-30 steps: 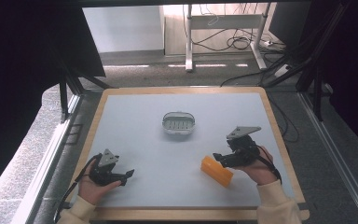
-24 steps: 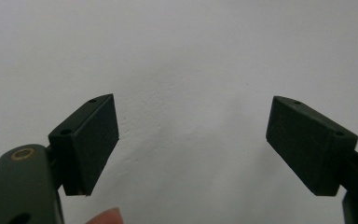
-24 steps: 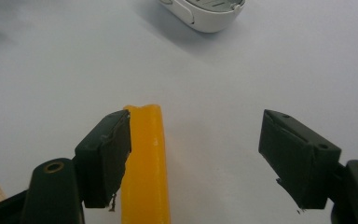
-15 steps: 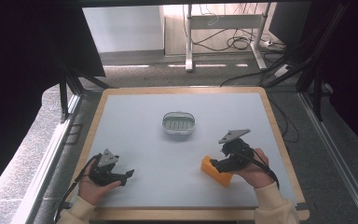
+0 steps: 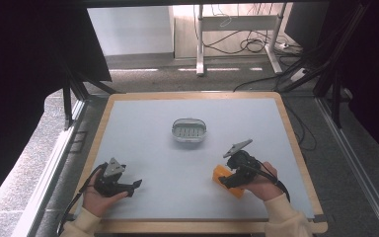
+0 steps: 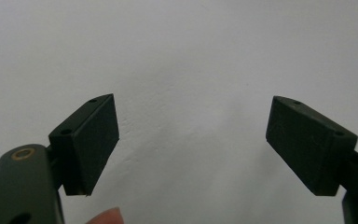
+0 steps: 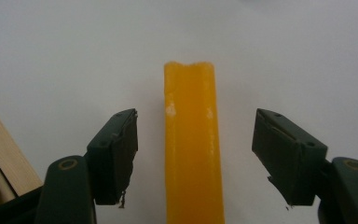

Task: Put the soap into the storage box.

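Note:
An orange block [image 5: 221,174] lies on the white table top [image 5: 177,163] at the near right. My right gripper [image 5: 228,180] is lowered over it. In the right gripper view the block [image 7: 193,140] runs lengthwise between the two jaws of my right gripper [image 7: 196,144]. A gap shows on each side, so the pads do not touch it. These jaws have just been closing in around the block. At the near left, my left gripper [image 5: 134,188] rests low over the table. It stands open [image 6: 191,140] with nothing between its jaws.
A small oval metal dish [image 5: 188,130] sits near the middle of the table. A wooden rim [image 5: 296,148] frames the white surface. Past the far edge, cables [image 5: 246,44] lie on the floor between desk legs.
My right gripper has moved left and down onto the orange block, so its jaws now straddle it, and they stand narrower. The left gripper has not moved.

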